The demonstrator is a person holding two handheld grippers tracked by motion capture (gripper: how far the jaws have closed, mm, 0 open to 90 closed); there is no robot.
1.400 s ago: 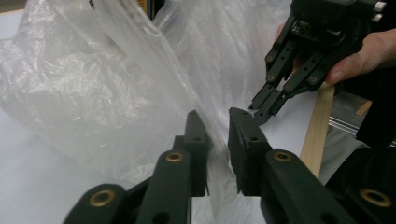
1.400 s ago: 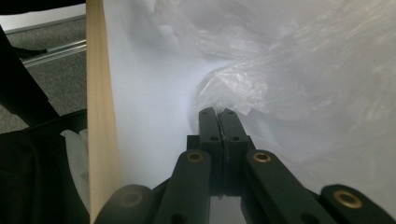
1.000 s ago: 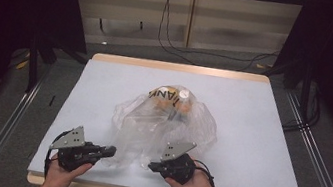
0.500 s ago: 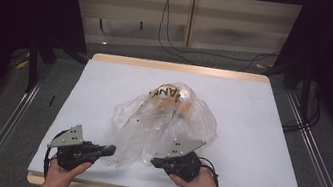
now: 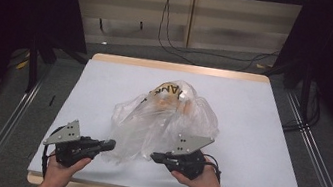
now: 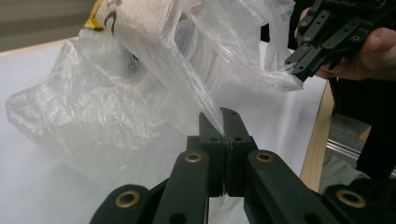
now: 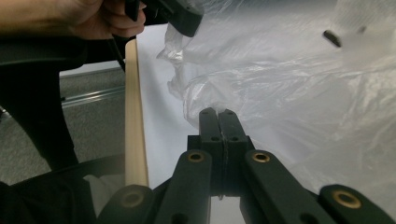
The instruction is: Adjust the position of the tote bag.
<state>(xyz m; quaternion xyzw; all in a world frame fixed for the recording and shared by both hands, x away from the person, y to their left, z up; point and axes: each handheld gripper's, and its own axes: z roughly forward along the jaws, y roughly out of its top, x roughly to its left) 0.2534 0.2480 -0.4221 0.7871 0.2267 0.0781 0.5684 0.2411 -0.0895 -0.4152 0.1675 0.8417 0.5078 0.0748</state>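
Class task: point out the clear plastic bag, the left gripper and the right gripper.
plastic bag (image 5: 164, 123): high view, crumpled middle.
left gripper (image 5: 110, 144): high view, jaw tips.
right gripper (image 5: 154, 157): high view, jaw tips.

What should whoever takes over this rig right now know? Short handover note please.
Left gripper: jaws shut on a pinch of the clear plastic bag, near the table's front edge.
Right gripper: jaws shut on the bag's film at its near right edge, lifted a little off the table.
Bag: crumpled mid-table, mouth edges toward the person, a tan item with yellow and black print inside at the far end.
Done: both grips on the bag's near edge.
Left: probably spread the mouth open; what follows cannot be told.
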